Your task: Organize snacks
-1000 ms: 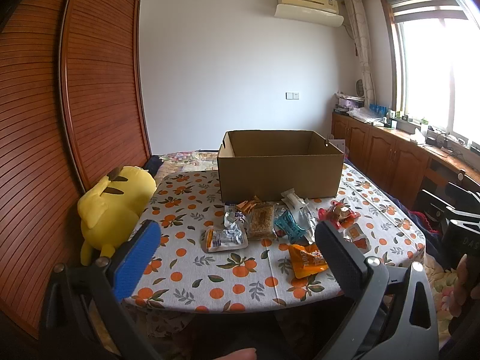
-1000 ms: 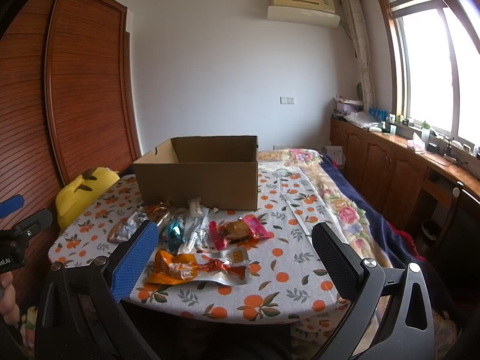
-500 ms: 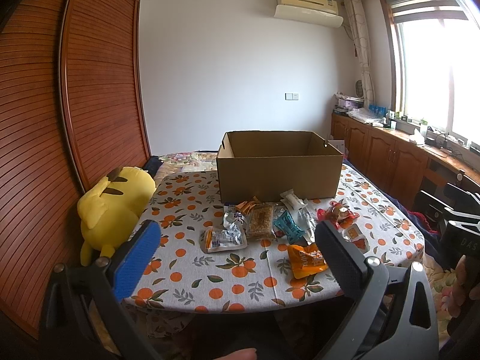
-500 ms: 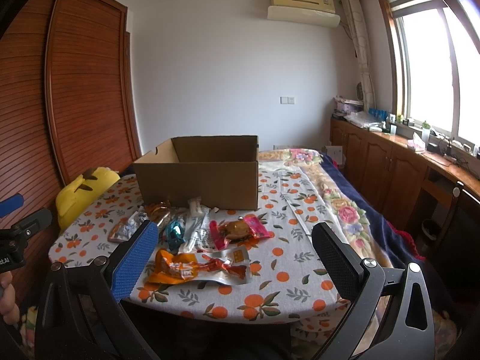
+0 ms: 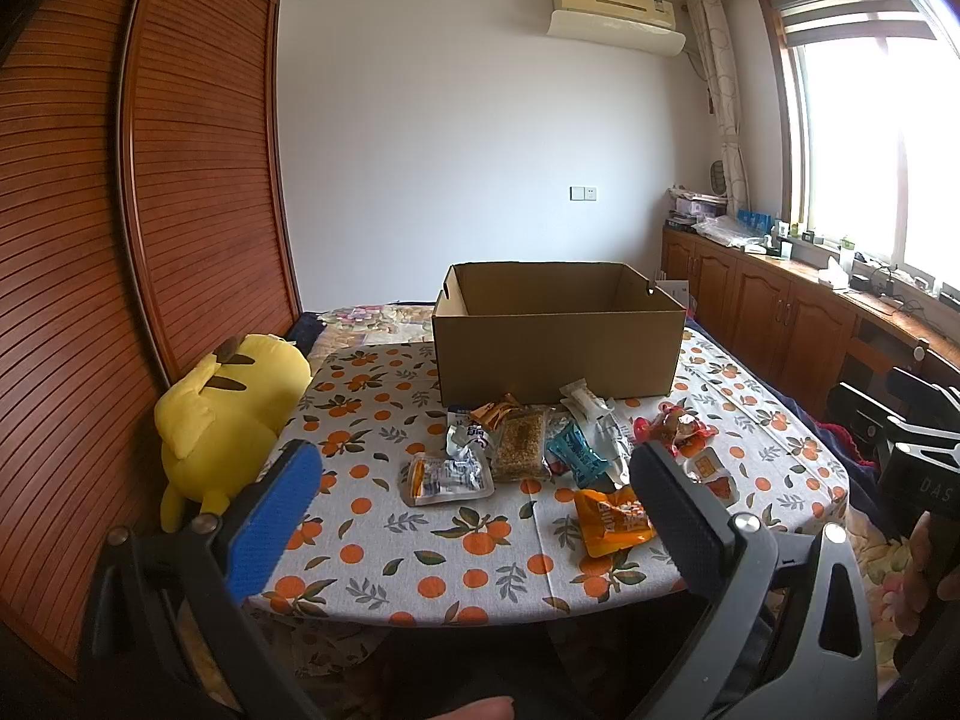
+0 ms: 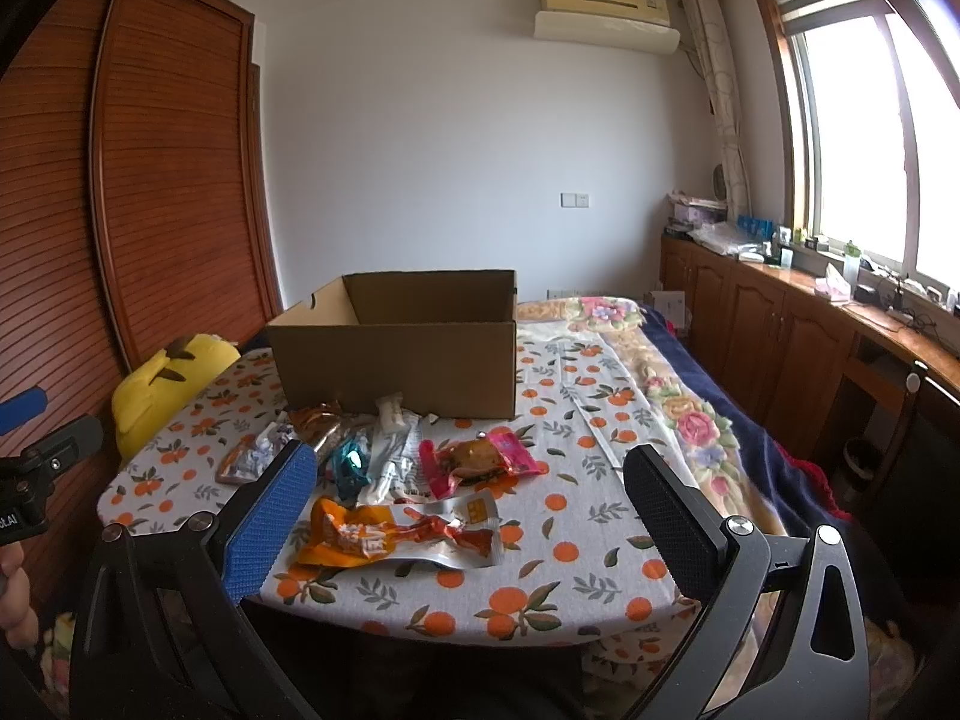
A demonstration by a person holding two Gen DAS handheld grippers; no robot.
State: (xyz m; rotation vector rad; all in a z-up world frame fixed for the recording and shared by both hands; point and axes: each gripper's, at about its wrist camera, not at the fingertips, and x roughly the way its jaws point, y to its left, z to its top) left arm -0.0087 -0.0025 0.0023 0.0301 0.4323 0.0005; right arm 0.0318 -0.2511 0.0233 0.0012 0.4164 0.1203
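Both claws hang short of the near edge of the tabletop, which wears a cloth printed with oranges. The left claw has its two fingers spread wide apart with nothing between them; the right claw is likewise spread wide and empty.

An open cardboard box stands toward the far edge of the tabletop, its inside bare as far as can be seen. The snacks lie in a loose heap just in front of the box, near the middle: a clear packet on the left of the heap, a brown grain bar beside it, a teal wrapper, a white pouch, a pink-and-red packet on the right, and an orange packet nearest the near edge. None of them touches either claw.

A yellow plush toy sits off the left edge of the tabletop, against the wooden wardrobe
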